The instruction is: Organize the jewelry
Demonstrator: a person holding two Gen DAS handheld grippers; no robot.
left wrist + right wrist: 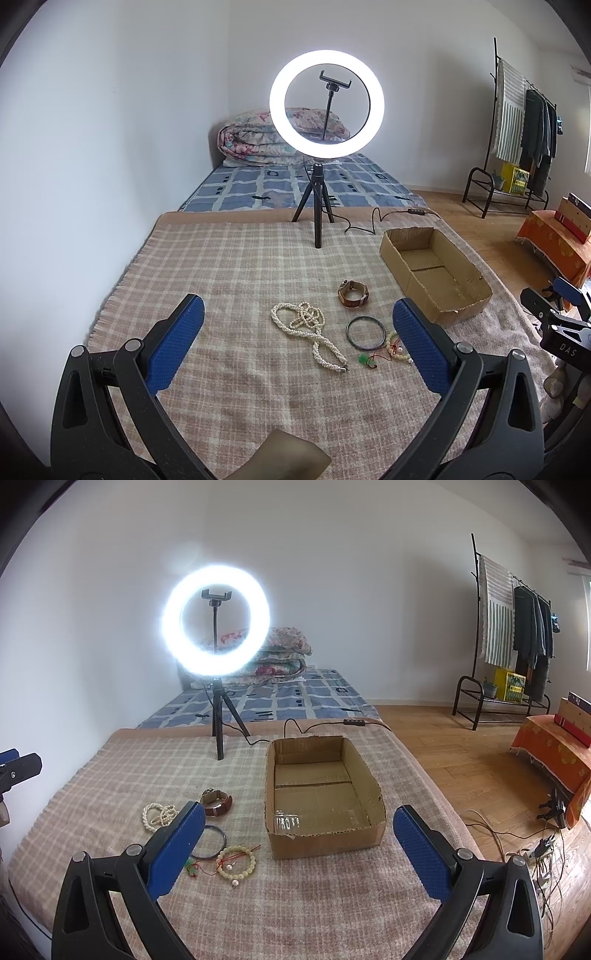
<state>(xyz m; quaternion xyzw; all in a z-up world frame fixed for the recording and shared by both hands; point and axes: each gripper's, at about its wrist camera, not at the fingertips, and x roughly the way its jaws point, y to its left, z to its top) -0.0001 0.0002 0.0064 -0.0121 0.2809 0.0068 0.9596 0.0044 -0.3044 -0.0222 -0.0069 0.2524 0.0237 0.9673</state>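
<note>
On a bed covered with a pink-and-cream checked woollen blanket [236,280] lie the pieces of jewelry, grouped just left of an open brown cardboard box [321,805] whose long axis runs away from the cameras toward the far end of the bed. The long white pearl-bead necklace [306,328] is tangled in loops at its far end and trails one doubled strand toward the near right, ending in a small metal clasp. Beside it to the right sits a brown leather-strap wristwatch [354,293], curled into a ring, its case at the far left. Nearer lies a thin dark round bangle [365,332], flat on the blanket, and just beside that a cream bead bracelet with red cord and a small green charm [236,860] (the cord straggles off to the left). The box holds nothing visible except a strip of shiny tape on its floor. The left gripper [295,343] hovers above the blanket, jaws spread wide with nothing between them, framing the necklace and bangle. The right gripper [299,853] hangs likewise with jaws wide apart and bare, pointing at the near wall of the box. A lit white ring lamp on a black tripod [327,101] stands at the far edge of the blanket.
</note>
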